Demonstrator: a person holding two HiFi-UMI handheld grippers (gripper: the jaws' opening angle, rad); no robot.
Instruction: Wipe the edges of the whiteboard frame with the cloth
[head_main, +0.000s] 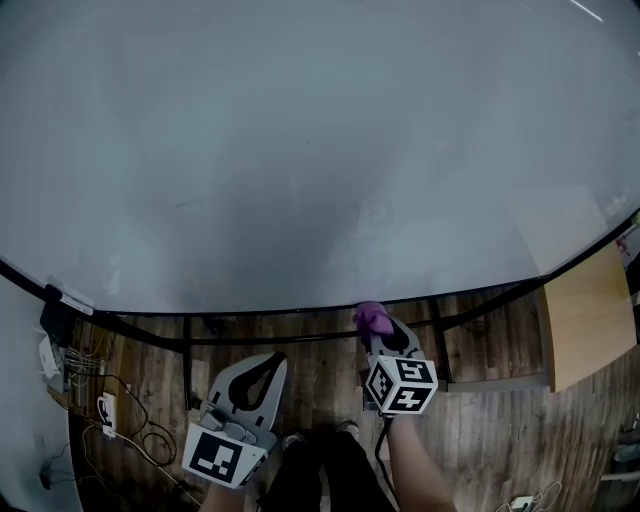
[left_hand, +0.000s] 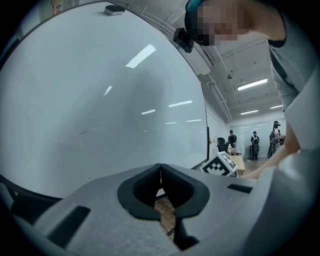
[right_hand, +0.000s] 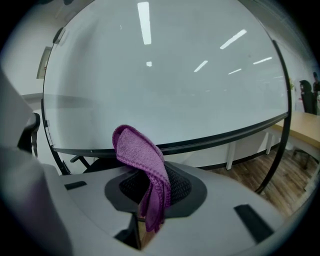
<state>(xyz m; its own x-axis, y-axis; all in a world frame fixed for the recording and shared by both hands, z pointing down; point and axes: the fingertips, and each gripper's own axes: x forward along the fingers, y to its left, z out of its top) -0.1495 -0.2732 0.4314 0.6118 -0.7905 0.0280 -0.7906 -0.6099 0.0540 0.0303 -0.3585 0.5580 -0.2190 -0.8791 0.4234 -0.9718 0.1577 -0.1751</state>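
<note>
A large whiteboard (head_main: 300, 150) fills most of the head view, with its dark lower frame edge (head_main: 300, 308) curving across the picture. My right gripper (head_main: 376, 327) is shut on a purple cloth (head_main: 372, 317), which sits just below that lower edge. In the right gripper view the cloth (right_hand: 145, 170) is folded and pinched between the jaws of the right gripper (right_hand: 150, 192), with the frame edge (right_hand: 210, 137) a little beyond it. My left gripper (head_main: 262, 368) hangs lower, shut and empty. The left gripper (left_hand: 160, 181) faces the board surface (left_hand: 100, 100).
Wooden floor (head_main: 320, 360) and the board's stand legs (head_main: 186, 370) lie below the frame. Cables and a plug strip (head_main: 100, 410) clutter the lower left. A light wooden table (head_main: 590, 320) stands at the right. People (left_hand: 255, 145) stand far off in the room.
</note>
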